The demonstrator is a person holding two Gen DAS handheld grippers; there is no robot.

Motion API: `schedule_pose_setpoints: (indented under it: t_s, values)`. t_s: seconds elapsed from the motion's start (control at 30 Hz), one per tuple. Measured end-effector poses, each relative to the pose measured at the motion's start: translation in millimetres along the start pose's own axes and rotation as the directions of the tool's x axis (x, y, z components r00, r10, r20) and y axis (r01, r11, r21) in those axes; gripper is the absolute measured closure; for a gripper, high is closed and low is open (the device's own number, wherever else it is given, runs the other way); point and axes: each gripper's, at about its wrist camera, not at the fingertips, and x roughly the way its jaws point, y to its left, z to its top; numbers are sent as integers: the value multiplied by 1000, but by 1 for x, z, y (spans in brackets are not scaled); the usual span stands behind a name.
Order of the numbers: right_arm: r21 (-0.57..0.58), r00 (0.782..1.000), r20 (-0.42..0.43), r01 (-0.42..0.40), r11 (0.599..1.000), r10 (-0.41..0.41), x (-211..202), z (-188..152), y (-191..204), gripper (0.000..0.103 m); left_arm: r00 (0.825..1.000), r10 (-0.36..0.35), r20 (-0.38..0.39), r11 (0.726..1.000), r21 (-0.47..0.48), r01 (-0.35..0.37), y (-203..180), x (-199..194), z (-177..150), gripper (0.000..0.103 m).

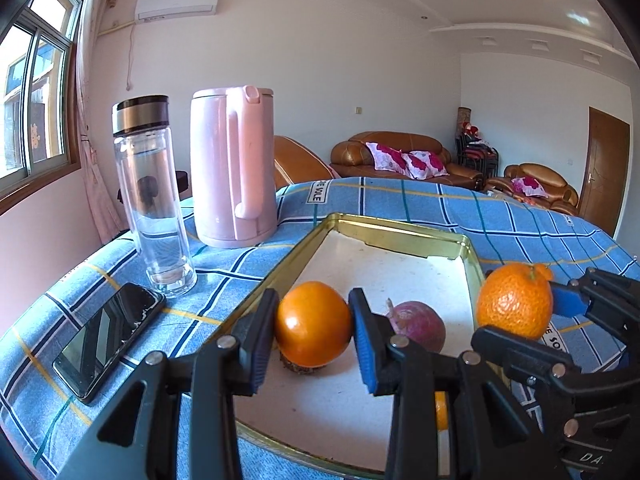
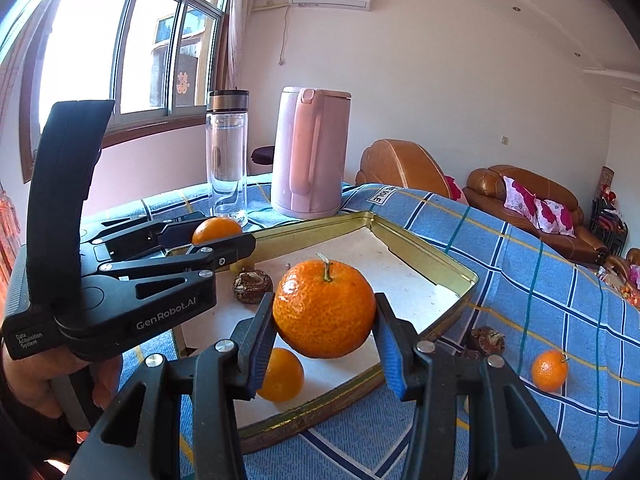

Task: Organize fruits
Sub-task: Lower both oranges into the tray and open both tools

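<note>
My left gripper (image 1: 314, 308) is shut on a smooth orange fruit (image 1: 313, 324) and holds it over the near end of the gold-rimmed tray (image 1: 400, 229). A brown fruit (image 1: 301, 368) peeks out under it, and a purple fruit (image 1: 420, 328) lies on the tray floor beside it. My right gripper (image 2: 323, 314) is shut on a bumpy mandarin (image 2: 324, 308) with a stem, above the tray's (image 2: 424, 249) near rim. In the right wrist view the left gripper (image 2: 212, 237) and its fruit (image 2: 216, 229) show at the left. Inside the tray lie a brown fruit (image 2: 252, 286) and an orange (image 2: 282, 376).
A small mandarin (image 2: 549, 370) and a brown fruit (image 2: 486, 342) lie on the blue checked cloth (image 2: 520, 248) right of the tray. A pink kettle (image 1: 232, 168), a glass bottle (image 1: 154, 200) and a phone (image 1: 108, 340) stand left of it. Brown sofas fill the back.
</note>
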Motion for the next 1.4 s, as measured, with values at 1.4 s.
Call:
schedule_pose_setpoints:
  t_s: [1.4]
  values:
    - [-88, 985, -153, -98, 991, 84, 48, -3, 41, 54, 991, 45, -128, 999, 22, -43, 19, 24, -4, 65]
